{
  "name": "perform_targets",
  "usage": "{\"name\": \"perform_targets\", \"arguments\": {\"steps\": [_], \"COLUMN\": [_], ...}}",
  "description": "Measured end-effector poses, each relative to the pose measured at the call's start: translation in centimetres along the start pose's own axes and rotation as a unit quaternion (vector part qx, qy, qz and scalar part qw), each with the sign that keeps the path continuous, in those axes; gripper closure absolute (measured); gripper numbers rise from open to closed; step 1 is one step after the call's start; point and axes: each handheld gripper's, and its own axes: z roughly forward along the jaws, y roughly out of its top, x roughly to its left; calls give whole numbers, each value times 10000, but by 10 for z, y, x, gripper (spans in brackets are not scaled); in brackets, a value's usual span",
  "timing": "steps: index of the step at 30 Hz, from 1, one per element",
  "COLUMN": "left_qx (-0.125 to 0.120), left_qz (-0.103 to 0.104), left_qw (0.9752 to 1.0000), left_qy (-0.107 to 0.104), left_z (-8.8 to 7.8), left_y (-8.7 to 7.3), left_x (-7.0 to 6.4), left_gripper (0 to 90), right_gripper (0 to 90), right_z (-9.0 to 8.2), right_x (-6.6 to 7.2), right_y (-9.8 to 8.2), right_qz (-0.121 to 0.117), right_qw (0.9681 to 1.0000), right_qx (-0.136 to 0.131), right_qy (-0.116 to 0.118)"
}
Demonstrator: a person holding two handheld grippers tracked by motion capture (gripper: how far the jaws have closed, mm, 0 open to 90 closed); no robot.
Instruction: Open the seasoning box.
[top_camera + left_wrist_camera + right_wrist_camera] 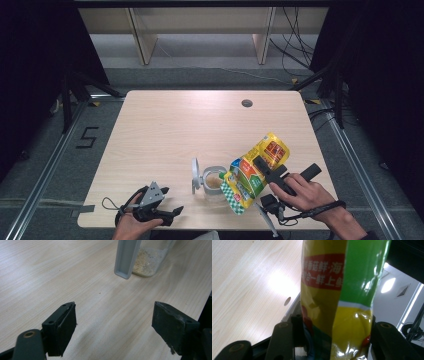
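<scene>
A yellow and green snack pouch (255,170) hangs tilted at the front right of the table, its lower checked end over a small glass jar (215,186). My right gripper (267,170) is shut on the pouch's middle; in the right gripper view the pouch (337,302) stands squeezed between both jaws. The jar holds pale crumbs (147,261) and its grey hinged lid (195,175) stands open on the left side. My left gripper (172,212) rests low near the front edge, left of the jar, open with bare table between its jaws (115,315). The lid (126,257) rises ahead of it.
The light wooden table (175,130) has a round cable hole (246,103) near its far edge. Black frame legs and cables stand on the floor around it, and a pale shelf unit (200,30) runs behind.
</scene>
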Motion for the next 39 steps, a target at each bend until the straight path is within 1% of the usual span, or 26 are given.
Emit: {"name": "perform_targets", "arguments": {"steps": [2,4,5,6,7,8,9,10,11,14,15,16,18,20,22,23,26,27,28,29,30,31,32,33,35,39], "left_qx": [80,0,65,78,63,-2,52,81,83,-1,68,80,72,0,-7,54,124,138,137,87,0,85,84,96,101,5], "left_qz": [108,-5,79,91,77,1,7,103,110,0,85,85,77,-1,-3,0,102,93,94,55,-13,96,85,56,57,-16], "left_qw": [9999,10000,9999,9999,9999,10000,10000,9999,9999,10000,9999,9999,9999,10000,10000,10000,9999,9999,9999,9999,10000,9999,9999,9999,9999,10000], "left_qy": [37,-4,34,37,39,7,-37,34,34,2,35,35,44,-12,16,-33,30,36,35,-11,8,42,41,-23,-3,10], "left_z": [-1,0,-1,-1,-1,0,-1,-1,-1,0,-1,-1,-1,0,0,-1,-2,-2,-2,-2,0,-1,-1,-1,-2,0], "left_y": [0,0,0,0,0,0,0,0,0,0,0,0,0,0,0,1,1,1,1,1,0,0,0,1,1,0], "left_x": [2,0,1,1,1,0,0,1,1,0,1,1,1,0,0,0,2,2,2,1,0,1,1,1,1,0], "left_gripper": [192,192,192,192,192,192,192,192,192,192,192,192,192,192,192,192,192,192,192,192,192,192,192,192,191,191], "right_gripper": [549,549,549,549,549,549,549,549,549,549,549,549,549,550,549,549,549,549,549,549,549,550,549,550,550,550], "right_z": [0,-1,-1,-2,-2,-2,-3,-3,-4,-4,-4,-4,-4,-5,-4,-4,-5,-5,-6,-6,-6,-5,-5,-5,-4,-4], "right_x": [0,-1,-1,-1,-1,-1,-1,-1,-1,-1,-1,-1,-1,-2,-3,-3,-3,-3,-4,-4,-4,-4,-3,-3,-3,-2], "right_y": [0,0,0,0,0,0,1,1,1,1,1,1,1,1,1,1,1,1,1,1,0,0,0,0,1,2], "right_qz": [11,6,-15,22,16,15,7,-4,-9,-18,-17,24,3,-5,-19,-27,-30,-29,-50,-42,-32,-34,-41,-63,-70,-52], "right_qw": [10000,10000,10000,10000,10000,10000,10000,10000,10000,10000,10000,9999,10000,10000,10000,10000,10000,10000,10000,10000,10000,10000,10000,10000,9999,9999], "right_qx": [-29,-20,-19,-39,-46,-42,-34,-36,-41,-61,-65,-75,-55,-57,-55,-43,-53,-46,-32,-27,-37,-44,-36,-30,-49,-79], "right_qy": [-38,-41,-36,-55,-52,-43,-45,-44,-40,-52,-54,-64,-61,-53,-61,-60,-63,-64,-60,-72,-56,-71,-66,-63,-70,-51]}}
